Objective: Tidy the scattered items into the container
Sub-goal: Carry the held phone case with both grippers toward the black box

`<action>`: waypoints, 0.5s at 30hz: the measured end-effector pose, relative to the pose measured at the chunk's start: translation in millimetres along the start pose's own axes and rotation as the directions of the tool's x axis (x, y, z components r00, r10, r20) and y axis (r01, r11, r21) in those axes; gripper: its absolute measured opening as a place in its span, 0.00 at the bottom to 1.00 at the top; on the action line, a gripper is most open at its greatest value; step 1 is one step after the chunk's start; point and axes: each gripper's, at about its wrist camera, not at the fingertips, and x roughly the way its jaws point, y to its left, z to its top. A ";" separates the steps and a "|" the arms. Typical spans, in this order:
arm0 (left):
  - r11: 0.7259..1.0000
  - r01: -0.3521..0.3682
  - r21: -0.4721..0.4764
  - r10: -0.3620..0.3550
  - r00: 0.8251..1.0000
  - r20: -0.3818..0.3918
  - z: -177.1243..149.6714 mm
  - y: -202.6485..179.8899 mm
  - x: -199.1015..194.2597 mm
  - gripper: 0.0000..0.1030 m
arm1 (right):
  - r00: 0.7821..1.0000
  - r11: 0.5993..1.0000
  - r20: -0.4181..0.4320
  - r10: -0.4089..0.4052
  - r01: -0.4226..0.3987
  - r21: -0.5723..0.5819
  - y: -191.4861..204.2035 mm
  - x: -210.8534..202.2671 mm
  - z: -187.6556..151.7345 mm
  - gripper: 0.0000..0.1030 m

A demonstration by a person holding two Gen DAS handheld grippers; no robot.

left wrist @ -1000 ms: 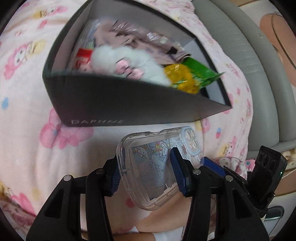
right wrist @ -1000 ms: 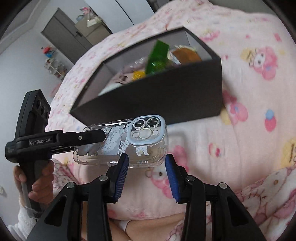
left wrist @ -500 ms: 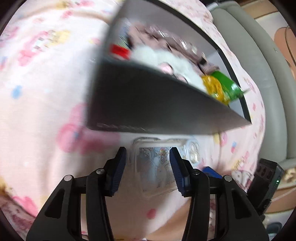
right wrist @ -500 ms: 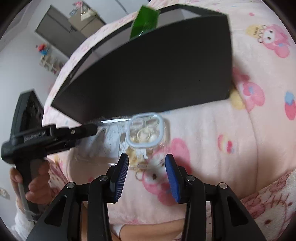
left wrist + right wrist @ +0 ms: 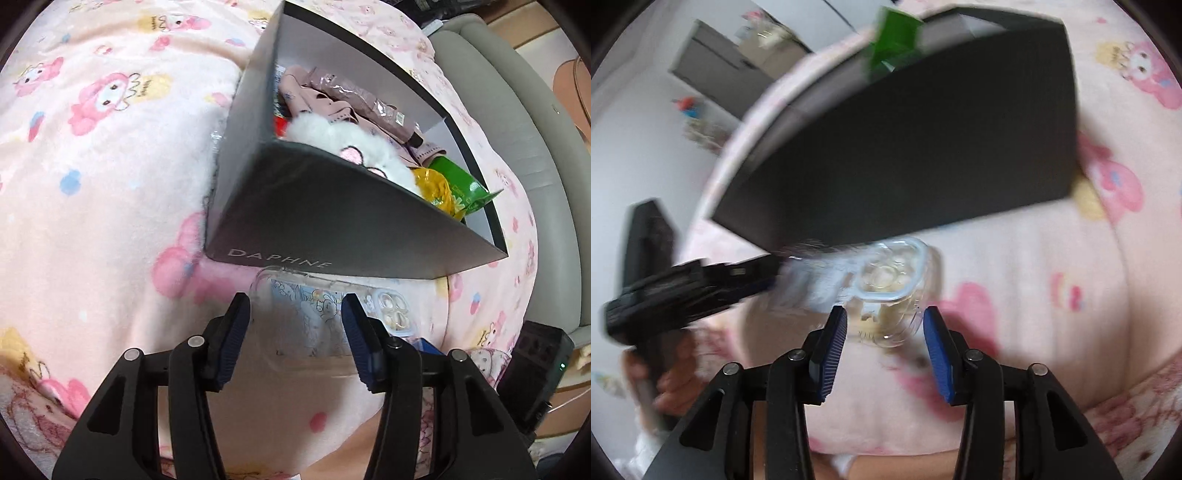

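Note:
A clear phone case (image 5: 325, 306) with cartoon print lies on the pink blanket, against the near wall of the dark grey box (image 5: 332, 210). My left gripper (image 5: 295, 336) is open, its blue pads on either side of the case and apart from it. My right gripper (image 5: 884, 345) is open too, just short of the case's camera end (image 5: 886, 284). The box (image 5: 923, 140) holds a white plush (image 5: 343, 147), a pink pouch (image 5: 343, 96), a yellow packet (image 5: 439, 188) and a green packet (image 5: 469, 188).
The pink cartoon blanket (image 5: 110, 166) covers a soft bed. A grey padded headboard (image 5: 517, 129) runs along the right. The right wrist view shows a grey cabinet (image 5: 716, 74) far back and the left gripper's black body (image 5: 665, 280) at left.
The phone case was held in the air by the left gripper; it has come down onto the blanket beside the box. Both grippers have lowered, and the left one has let go.

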 end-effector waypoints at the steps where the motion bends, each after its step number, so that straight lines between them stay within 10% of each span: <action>1: 1.000 0.010 -0.005 -0.010 1.000 -0.012 -1.3 0.0 1.8 0.50 | 1.000 1.000 0.014 0.019 -0.019 -0.001 1.4 -3.3 -1.0 0.39; 15: 0.999 0.009 -0.034 -0.010 1.000 -0.022 -1.5 2.9 12.6 0.50 | 0.996 0.997 0.041 -0.077 0.077 0.007 -5.3 -8.2 3.2 0.39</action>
